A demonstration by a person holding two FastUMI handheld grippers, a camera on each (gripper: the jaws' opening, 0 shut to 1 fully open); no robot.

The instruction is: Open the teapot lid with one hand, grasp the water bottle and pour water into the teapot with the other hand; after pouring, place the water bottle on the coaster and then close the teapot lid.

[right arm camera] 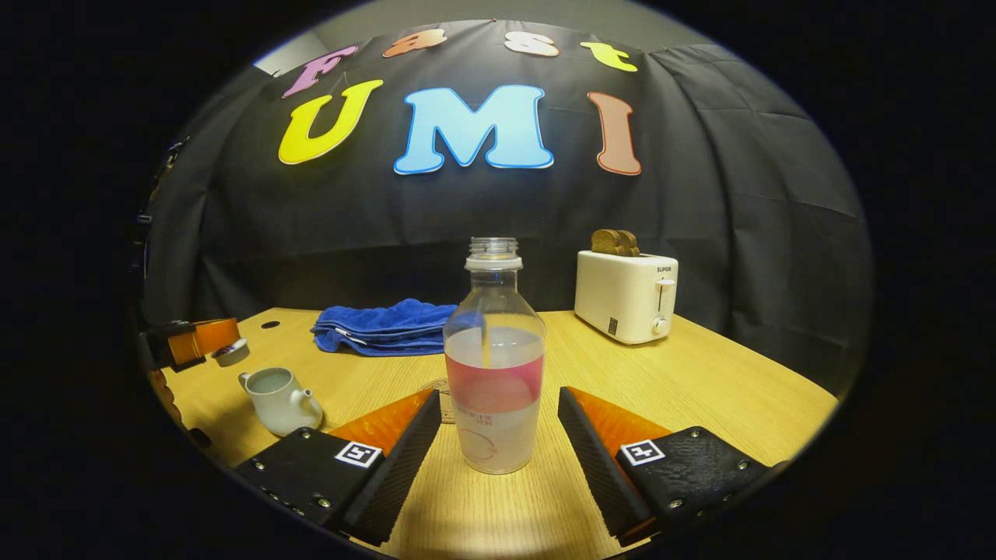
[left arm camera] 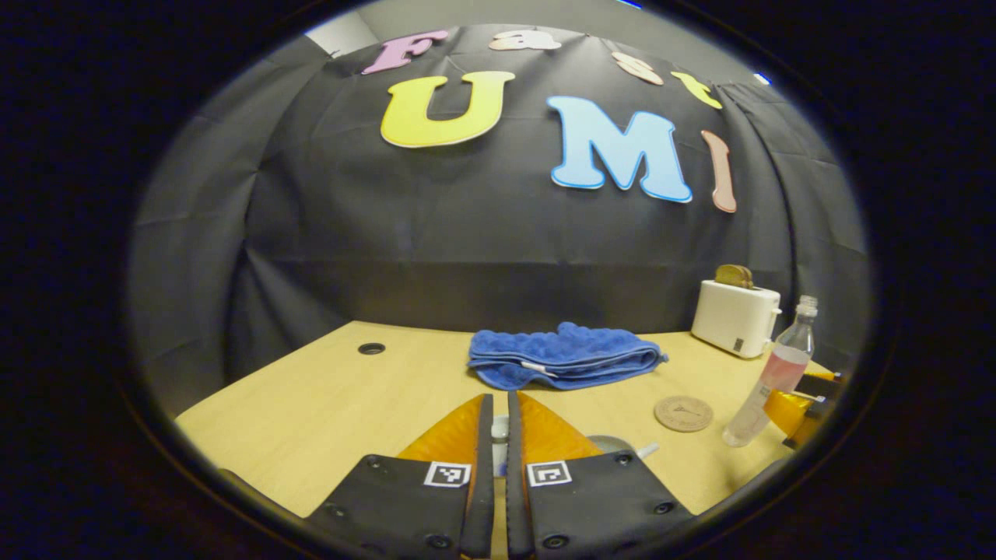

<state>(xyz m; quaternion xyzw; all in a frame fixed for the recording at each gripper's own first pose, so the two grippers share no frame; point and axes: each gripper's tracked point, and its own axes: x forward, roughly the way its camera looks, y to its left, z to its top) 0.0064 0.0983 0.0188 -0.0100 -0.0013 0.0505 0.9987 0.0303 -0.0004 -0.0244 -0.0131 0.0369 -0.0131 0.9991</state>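
Observation:
My left gripper point(left arm camera: 500, 398) is shut on the small white teapot lid point(left arm camera: 499, 432), held up above the table. From the right gripper view, that gripper point(right arm camera: 191, 342) hangs at the far left with the lid point(right arm camera: 231, 352) at its tip. The white teapot point(right arm camera: 278, 400) stands open below and right of it. A capless clear water bottle point(right arm camera: 494, 365) with a pink label band stands upright on the table. My right gripper point(right arm camera: 498, 393) is open, one finger on each side of the bottle, gaps on both sides. The round cork coaster point(left arm camera: 683, 413) lies left of the bottle point(left arm camera: 778, 373).
A folded blue towel point(left arm camera: 564, 356) lies at the back middle of the wooden table point(left arm camera: 327, 397). A white toaster point(right arm camera: 626, 295) with bread in it stands at the back right. A cable hole point(left arm camera: 371, 348) sits at the back left.

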